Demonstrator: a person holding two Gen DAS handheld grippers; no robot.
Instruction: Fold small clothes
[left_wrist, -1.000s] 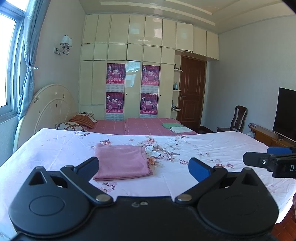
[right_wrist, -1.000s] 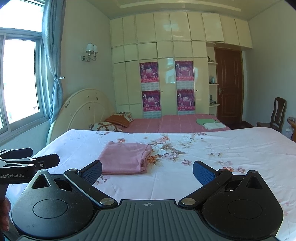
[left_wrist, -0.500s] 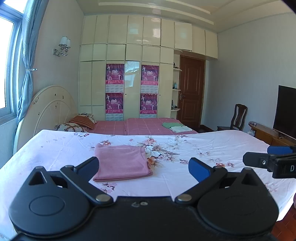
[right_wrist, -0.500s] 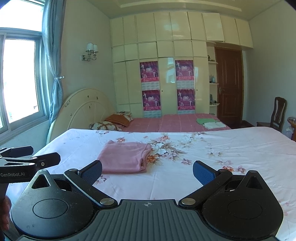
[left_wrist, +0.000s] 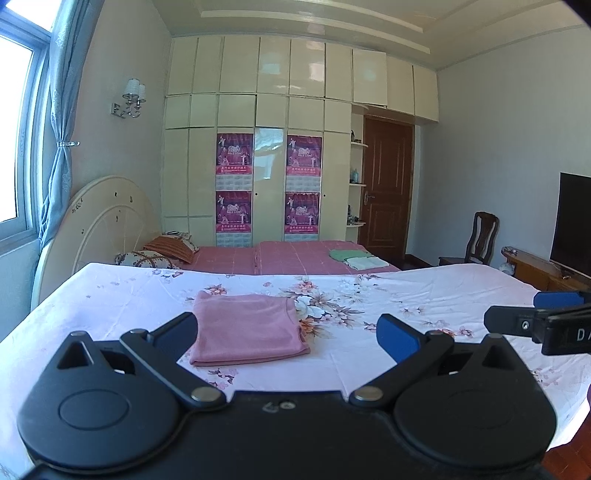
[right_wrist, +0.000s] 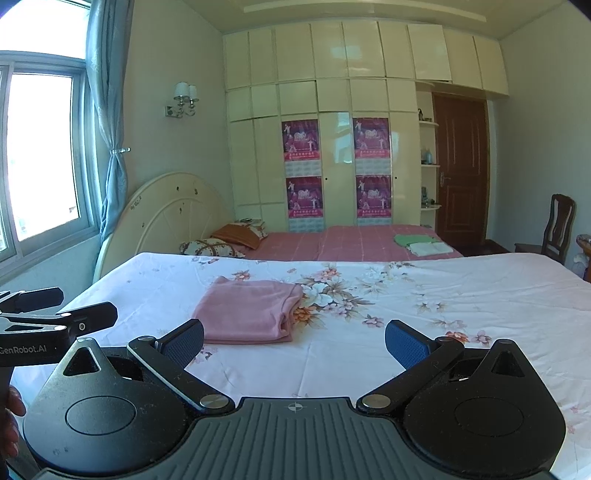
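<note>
The left gripper (left_wrist: 288, 330) is held w/ jaws wide apart, nothing between them; its blue pads (left_wrist: 397, 338) are clear of the sheet (left_wrist: 424, 295). The right gripper (right_wrist: 293, 341) is likewise spread wide & empty, pads (right_wrist: 404, 347) above the sheet.

The pink cloth (left_wrist: 247, 328) is seen folded into a flat rectangle on the floral sheet, just ahead of the left gripper and slightly to its left-finger side. From the right gripper it (right_wrist: 251, 314) is ahead & to the left, its folded edge shown toward the right.

The right gripper's fingers (left_wrist: 535, 321) are seen at the far right of the left view; the left gripper (right_wrist: 55, 317) is seen at the far left of the right view, both well apart from the cloth.

Further ahead, a pink bed (left_wrist: 295, 254) is seen w/ a green & a white cloth (left_wrist: 356, 256) on it, wardrobe (left_wrist: 266, 147) behind.
</note>
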